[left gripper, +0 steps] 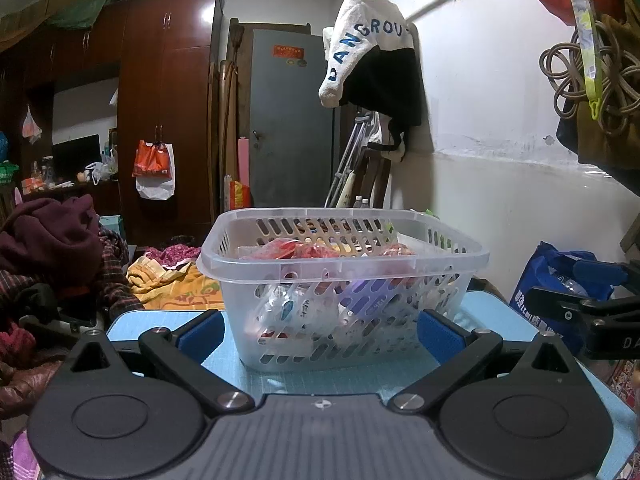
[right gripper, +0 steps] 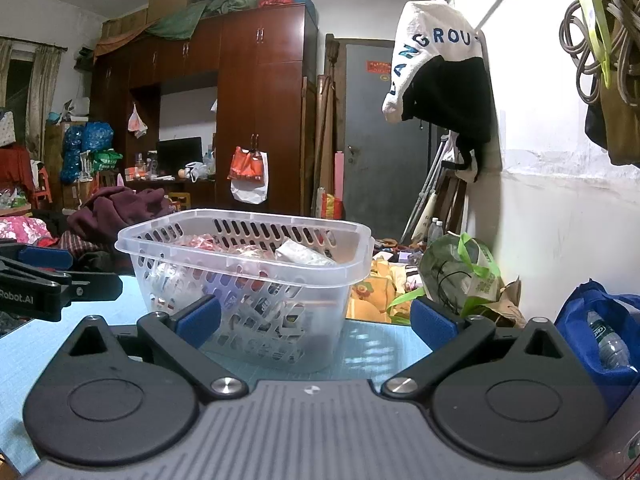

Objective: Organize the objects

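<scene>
Both tools are spread wide and hold nothing: the left tool (left gripper: 320,330) and right tool (right gripper: 316,320) each face the clear slotted basket (left gripper: 340,276) of packets, standing just ahead on the blue bench (left gripper: 492,316).

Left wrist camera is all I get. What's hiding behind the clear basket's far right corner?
Observer: A plastic bag with green handles. It sits past the table edge, to the right of the basket in the right wrist view.
Operator: Anything pale lying on top inside the basket?
Observer: Yes, a crumpled white packet lies on top of the red packets, towards the back right.
Operator: And what's at the far left of the room?
Observer: A pile of blue sacks stands to the left of the brown wardrobe.
</scene>
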The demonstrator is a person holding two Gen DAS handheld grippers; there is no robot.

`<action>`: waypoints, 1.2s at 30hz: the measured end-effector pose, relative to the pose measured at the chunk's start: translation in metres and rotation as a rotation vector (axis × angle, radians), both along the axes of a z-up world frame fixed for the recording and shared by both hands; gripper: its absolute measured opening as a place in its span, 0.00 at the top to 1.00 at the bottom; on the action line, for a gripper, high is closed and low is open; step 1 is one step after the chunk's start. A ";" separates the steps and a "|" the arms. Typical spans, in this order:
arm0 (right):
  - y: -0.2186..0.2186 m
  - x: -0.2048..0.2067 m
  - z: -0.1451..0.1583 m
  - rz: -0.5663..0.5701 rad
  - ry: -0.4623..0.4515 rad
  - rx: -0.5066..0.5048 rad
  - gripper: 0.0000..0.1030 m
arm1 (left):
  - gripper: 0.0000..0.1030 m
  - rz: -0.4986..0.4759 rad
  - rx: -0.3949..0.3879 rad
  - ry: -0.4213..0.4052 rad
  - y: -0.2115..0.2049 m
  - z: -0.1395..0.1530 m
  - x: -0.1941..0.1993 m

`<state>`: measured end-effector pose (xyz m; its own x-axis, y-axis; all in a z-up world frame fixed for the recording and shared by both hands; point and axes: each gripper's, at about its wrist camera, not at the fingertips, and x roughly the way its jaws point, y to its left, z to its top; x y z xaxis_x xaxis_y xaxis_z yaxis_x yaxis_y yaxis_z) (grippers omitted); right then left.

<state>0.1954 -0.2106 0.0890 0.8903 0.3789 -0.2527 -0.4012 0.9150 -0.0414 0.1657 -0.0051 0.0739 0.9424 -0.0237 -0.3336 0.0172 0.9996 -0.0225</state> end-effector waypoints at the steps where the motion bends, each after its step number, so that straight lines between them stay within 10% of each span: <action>1: 0.000 0.000 0.000 0.000 0.000 0.000 0.00 | 0.00 0.000 0.000 0.000 0.000 0.000 0.000; 36: 0.001 0.000 -0.002 0.005 0.003 -0.005 0.00 | 0.00 0.005 0.025 -0.013 -0.011 0.000 0.000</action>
